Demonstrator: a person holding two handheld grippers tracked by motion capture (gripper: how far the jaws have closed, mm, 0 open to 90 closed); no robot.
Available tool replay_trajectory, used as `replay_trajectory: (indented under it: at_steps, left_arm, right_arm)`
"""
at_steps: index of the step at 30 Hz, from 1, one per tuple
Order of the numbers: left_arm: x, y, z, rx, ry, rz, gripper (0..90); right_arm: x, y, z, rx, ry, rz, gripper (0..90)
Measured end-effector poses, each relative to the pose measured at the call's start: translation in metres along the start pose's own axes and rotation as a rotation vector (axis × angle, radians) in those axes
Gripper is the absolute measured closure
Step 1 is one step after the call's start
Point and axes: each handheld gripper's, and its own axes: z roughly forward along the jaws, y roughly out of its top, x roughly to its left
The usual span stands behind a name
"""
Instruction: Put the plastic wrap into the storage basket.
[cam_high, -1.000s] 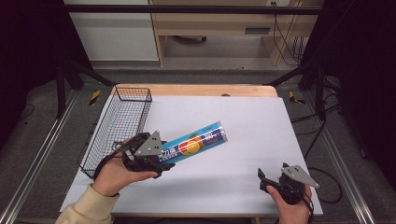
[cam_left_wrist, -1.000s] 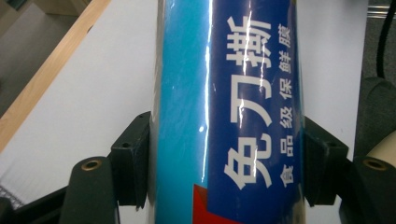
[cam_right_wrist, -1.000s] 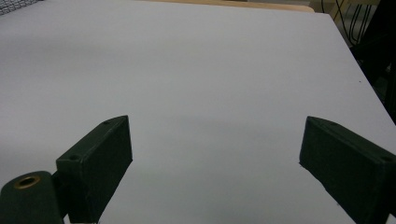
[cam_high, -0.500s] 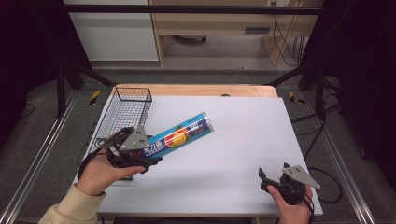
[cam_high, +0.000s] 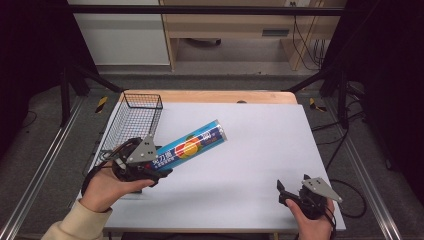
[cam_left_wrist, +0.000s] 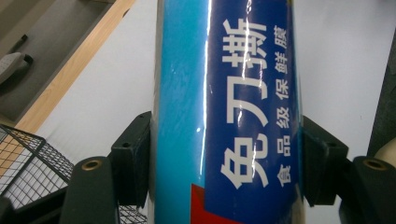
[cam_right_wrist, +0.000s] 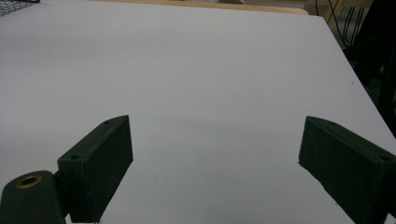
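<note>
— Blue, glossy roll of cling film (cam_high: 192, 146): the left gripper (cam_high: 159, 169) has its fingers (cam_left_wrist: 133, 161) clamped on the lower end of it; the roll is lifted off the white counter (cam_high: 260, 150) and points toward about two o'clock in the high view, just beside the wire basket (cam_high: 135, 120), which stands at about ten o'clock from the hand.

— What can go wrong, you think?

— The grip is near one end and the wrapper looks slippery; I judge the long free end could sag or slide between the pads if the wrist turns quickly; it could also knock the rim of the basket on the way in.

— And the hands?

— The left hand (cam_high: 107, 187) is palm up under its gripper, forearm coming from seven o'clock; the right gripper (cam_high: 282, 192) rests low at five o'clock, fingers (cam_right_wrist: 100, 163) wide apart with nothing between them, pointing across the bare counter.
</note>
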Motion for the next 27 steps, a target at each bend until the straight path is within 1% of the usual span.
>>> replay_trajectory:
  at_steps: [1, 2, 3, 4, 5, 12, 14, 15, 19, 22, 25, 26, 27]
  left_arm:
    - [0.001, -0.002, -0.002, -0.020, 0.002, 0.007, 32.0]
    - [0.001, -0.002, -0.002, -0.020, 0.002, 0.007, 32.0]
    - [0.002, -0.004, -0.003, -0.038, 0.004, -0.005, 32.0]
    - [0.002, -0.004, -0.003, -0.038, 0.004, -0.005, 32.0]
    - [0.002, -0.005, -0.004, -0.042, 0.012, -0.014, 32.0]
    - [0.002, -0.011, -0.010, -0.037, 0.030, -0.036, 32.0]
    - [0.003, -0.014, -0.014, -0.040, 0.040, -0.059, 32.0]
    - [0.003, -0.014, -0.014, -0.040, 0.040, -0.059, 32.0]
    - [0.003, -0.017, -0.018, -0.023, 0.075, -0.081, 32.0]
    - [0.003, -0.019, -0.020, -0.022, 0.080, -0.093, 32.0]
    - [0.002, -0.021, -0.025, -0.024, 0.101, -0.104, 32.0]
    - [0.002, -0.021, -0.025, -0.024, 0.101, -0.104, 32.0]
    - [0.002, -0.022, -0.027, -0.029, 0.105, -0.113, 32.0]
  right_arm:
    - [0.000, 0.000, 0.000, -0.001, -0.001, 0.001, 10.3]
    - [0.000, 0.000, 0.000, -0.001, -0.001, 0.001, 10.3]
    - [0.000, 0.000, 0.001, 0.001, -0.002, 0.000, 10.4]
    - [0.000, 0.000, 0.001, 0.001, -0.002, 0.000, 10.4]
    - [0.000, 0.000, 0.000, 0.001, -0.002, 0.001, 10.5]
    - [0.000, 0.000, 0.000, 0.001, -0.006, 0.000, 10.7]
    - [0.000, 0.000, 0.000, 0.002, -0.003, 0.003, 10.7]
    - [0.000, 0.000, 0.000, 0.002, -0.003, 0.003, 10.7]
    - [0.000, 0.000, 0.000, 0.003, -0.003, 0.002, 11.0]
    - [0.000, 0.000, 0.000, 0.003, -0.004, 0.002, 11.0]
    - [0.000, 0.000, 0.000, 0.003, -0.006, 0.000, 11.0]
    - [0.000, 0.000, 0.000, 0.003, -0.006, 0.000, 11.0]
    - [0.000, 0.000, 0.000, 0.004, -0.004, 0.000, 11.1]
